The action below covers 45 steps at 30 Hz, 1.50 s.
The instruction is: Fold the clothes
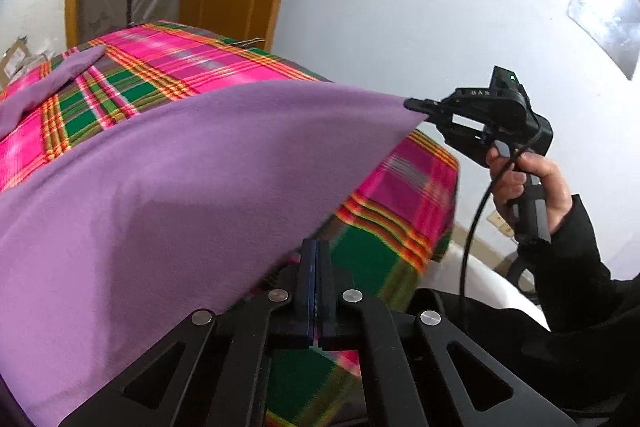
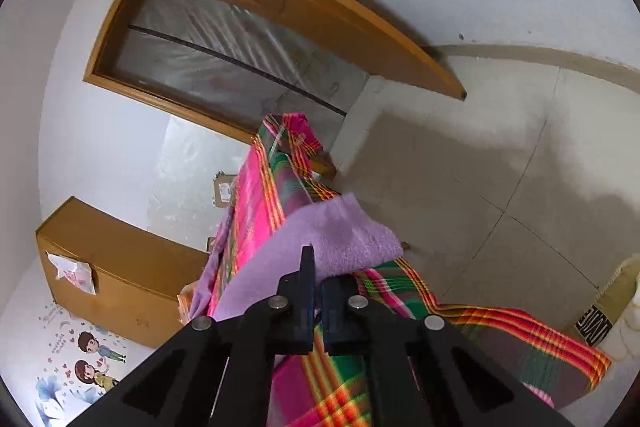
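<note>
Left wrist view: the left hand-held gripper (image 1: pixel 316 259) is closed on the near edge of a purple garment (image 1: pixel 160 179) spread over the plaid-covered surface (image 1: pixel 400 195), its lifted edge running rightward to the right hand-held gripper (image 1: pixel 416 105), which pinches the far corner. Right wrist view: the right hand-held gripper (image 2: pixel 314 267) looks clamped on the cloth's corner (image 2: pixel 340 231), with the garment stretching away leftward.

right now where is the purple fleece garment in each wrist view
Left wrist view: the purple fleece garment spreads across the left and centre, its right corner pinched by the right gripper.
Right wrist view: it sits at centre, just beyond the gripper's fingertips, one corner reaching toward the floor side.
Shared landmark: the pink and green plaid cloth under the garment.
</note>
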### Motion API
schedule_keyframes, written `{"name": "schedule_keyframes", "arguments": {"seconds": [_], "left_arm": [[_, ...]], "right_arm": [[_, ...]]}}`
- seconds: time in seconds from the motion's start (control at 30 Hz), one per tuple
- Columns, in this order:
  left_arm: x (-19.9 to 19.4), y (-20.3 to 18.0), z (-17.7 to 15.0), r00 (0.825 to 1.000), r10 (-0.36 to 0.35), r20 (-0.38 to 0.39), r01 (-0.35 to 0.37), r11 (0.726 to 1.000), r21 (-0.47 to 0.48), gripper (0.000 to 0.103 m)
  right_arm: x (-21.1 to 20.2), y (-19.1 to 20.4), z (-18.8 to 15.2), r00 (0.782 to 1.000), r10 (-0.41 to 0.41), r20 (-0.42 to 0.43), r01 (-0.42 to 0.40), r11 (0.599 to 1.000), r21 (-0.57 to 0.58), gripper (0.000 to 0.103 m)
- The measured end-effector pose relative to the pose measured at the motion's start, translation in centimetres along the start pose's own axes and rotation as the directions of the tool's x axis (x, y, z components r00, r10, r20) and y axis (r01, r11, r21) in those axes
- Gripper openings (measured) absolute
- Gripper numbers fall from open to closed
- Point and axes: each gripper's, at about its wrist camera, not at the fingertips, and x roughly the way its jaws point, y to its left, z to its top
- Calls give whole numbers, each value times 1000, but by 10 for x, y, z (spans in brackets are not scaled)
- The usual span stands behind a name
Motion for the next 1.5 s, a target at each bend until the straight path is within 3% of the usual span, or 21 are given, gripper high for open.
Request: {"name": "schedule_keyframes", "arguments": {"seconds": [0.23, 0.3, 0.4, 0.53, 0.57, 0.67, 0.73, 0.8, 0.87, 0.97, 1.1, 1.17, 1.27, 1.37, 1.43, 1.5], "left_arm": [[-14, 10, 3, 997, -5, 75, 8, 999, -43, 0], [-31, 24, 1, 992, 36, 120, -25, 995, -93, 0], [-57, 49, -5, 975, 135, 174, -103, 978, -183, 0], [-89, 87, -27, 941, 287, 181, -219, 921, -321, 0], [-96, 96, -33, 931, 319, 177, -243, 904, -353, 0], [-118, 113, -55, 905, 389, 171, -290, 860, -421, 1], [-132, 121, -71, 887, 429, 168, -315, 831, -459, 2], [-146, 127, -85, 868, 467, 167, -335, 800, -497, 9], [-162, 130, -101, 846, 505, 168, -352, 768, -535, 12], [-179, 131, -120, 833, 529, 161, -356, 736, -575, 22], [-196, 139, -142, 817, 557, 148, -350, 684, -640, 26], [-206, 145, -154, 808, 570, 145, -332, 646, -687, 29], [-217, 155, -165, 791, 597, 135, -316, 588, -744, 30], [-229, 165, -176, 770, 625, 129, -297, 529, -795, 30], [-233, 172, -181, 761, 637, 126, -285, 503, -816, 30], [-236, 177, -185, 758, 640, 125, -272, 484, -832, 30]], "right_arm": [[7, -1, 7, 999, -50, -19, 50, 999, -4, 5], [5, -5, 8, 994, -109, -5, 109, 994, 21, 11], [-10, 6, 8, 986, -149, 72, 152, 988, -31, 13], [-16, 58, -10, 990, -72, 118, 102, 957, -270, 14], [-18, 71, -15, 991, -52, 126, 91, 940, -328, 19], [-5, 117, -48, 996, 21, 91, 32, 839, -544, 27], [9, 140, -80, 998, 56, 9, -36, 750, -660, 27], [37, 162, -116, 993, 42, -111, -112, 650, -752, 27], [62, 178, -156, 976, 1, -219, -185, 532, -826, 27], [88, 195, -216, 945, -66, -321, -283, 328, -901, 27], [100, 207, -268, 905, -128, -406, -391, 126, -911, 31], [104, 209, -287, 894, -161, -419, -417, 46, -908, 32], [117, 210, -298, 884, -203, -422, -432, -8, -902, 32], [131, 211, -294, 882, -229, -412, -424, -3, -906, 32], [136, 214, -291, 877, -233, -420, -428, 21, -904, 32], [139, 215, -290, 873, -239, -425, -430, 33, -902, 14]]}}
